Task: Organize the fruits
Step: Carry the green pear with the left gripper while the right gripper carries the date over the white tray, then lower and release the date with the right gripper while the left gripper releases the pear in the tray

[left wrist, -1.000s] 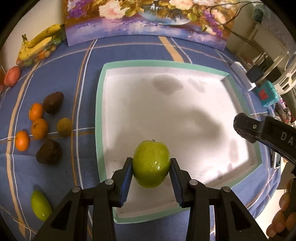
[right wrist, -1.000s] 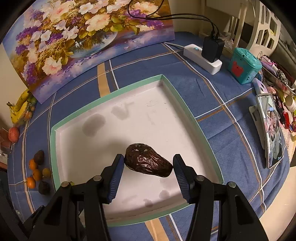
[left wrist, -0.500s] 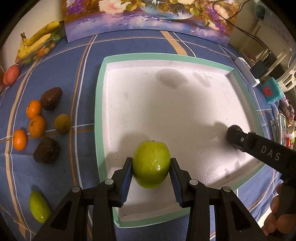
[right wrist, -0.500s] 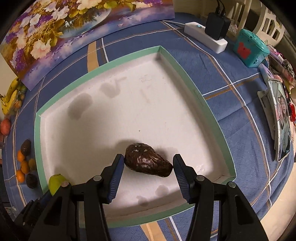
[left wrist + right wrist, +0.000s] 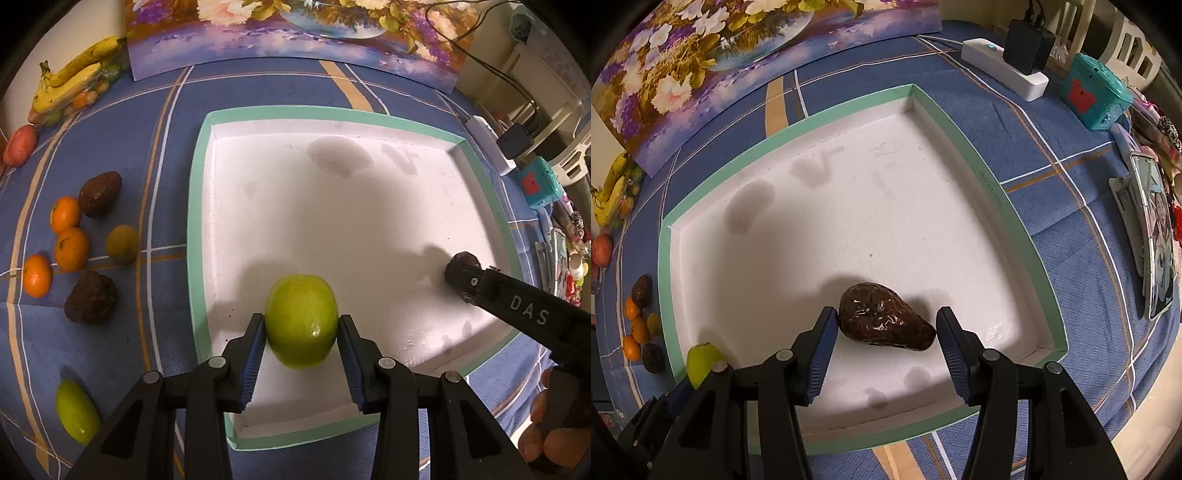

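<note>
My left gripper (image 5: 301, 330) is shut on a green apple (image 5: 301, 317), low over the near left part of the white tray with a green rim (image 5: 195, 221). My right gripper (image 5: 886, 317) is shut on a dark wrinkled avocado (image 5: 882, 321), which lies crosswise between the pads, down at the tray (image 5: 665, 258) floor near its front right corner. The left wrist view shows a right finger (image 5: 465, 282) at the tray's right side with the avocado (image 5: 468, 258) behind it. The right wrist view shows the apple (image 5: 701, 360) at lower left.
On the blue cloth left of the tray lie three oranges (image 5: 70, 249), two dark avocados (image 5: 90, 297), a yellowish round fruit (image 5: 122, 243) and a green fruit (image 5: 75, 411). Bananas (image 5: 70, 88) and a red fruit (image 5: 20, 144) sit far left. A power strip (image 5: 1004, 68), teal box (image 5: 1097, 90) and phone (image 5: 1156, 240) are right.
My right gripper has come down with the avocado to the tray floor at the front right. My left gripper has stayed in place with the apple.
</note>
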`<action>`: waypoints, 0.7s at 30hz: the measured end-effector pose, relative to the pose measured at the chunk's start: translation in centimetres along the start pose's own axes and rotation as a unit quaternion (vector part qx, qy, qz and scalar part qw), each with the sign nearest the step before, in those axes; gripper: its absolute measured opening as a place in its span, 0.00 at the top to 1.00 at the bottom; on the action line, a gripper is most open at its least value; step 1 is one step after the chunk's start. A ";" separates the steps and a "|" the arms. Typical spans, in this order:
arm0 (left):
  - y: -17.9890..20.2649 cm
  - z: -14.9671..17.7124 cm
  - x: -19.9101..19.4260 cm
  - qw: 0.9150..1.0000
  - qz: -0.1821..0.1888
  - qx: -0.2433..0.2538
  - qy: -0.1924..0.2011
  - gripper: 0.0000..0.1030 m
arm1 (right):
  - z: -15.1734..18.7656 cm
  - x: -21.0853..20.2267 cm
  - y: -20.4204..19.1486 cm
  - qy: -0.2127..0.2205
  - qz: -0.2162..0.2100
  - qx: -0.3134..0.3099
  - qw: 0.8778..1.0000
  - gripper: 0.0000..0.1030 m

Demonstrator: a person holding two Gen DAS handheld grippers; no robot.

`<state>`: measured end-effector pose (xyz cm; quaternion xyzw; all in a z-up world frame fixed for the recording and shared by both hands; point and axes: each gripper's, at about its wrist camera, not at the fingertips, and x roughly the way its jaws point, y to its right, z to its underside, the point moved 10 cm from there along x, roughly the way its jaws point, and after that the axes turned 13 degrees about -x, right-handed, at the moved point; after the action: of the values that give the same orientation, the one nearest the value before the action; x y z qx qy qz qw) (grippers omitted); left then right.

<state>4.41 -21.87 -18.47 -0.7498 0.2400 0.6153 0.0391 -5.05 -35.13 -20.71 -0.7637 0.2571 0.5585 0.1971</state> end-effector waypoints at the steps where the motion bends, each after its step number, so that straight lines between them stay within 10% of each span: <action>1: 0.1 -0.1 -0.2 1.000 0.001 0.002 0.002 0.58 | 0.0 -0.1 0.0 0.000 0.000 0.000 1.000 0.44; 16: -0.2 -1.9 -3.9 0.999 0.021 -0.023 0.040 0.57 | -1.6 -3.4 -0.4 0.047 0.001 -0.006 0.999 0.42; 21: -1.7 -2.6 -4.0 0.998 0.009 -0.049 0.045 0.35 | -1.6 -3.9 -0.9 0.056 -0.001 -0.015 0.998 0.42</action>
<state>6.94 -20.08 -14.52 -0.7755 0.2176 0.5925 -0.0145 -4.25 -34.67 -16.50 -0.7966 0.2587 0.5187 0.1719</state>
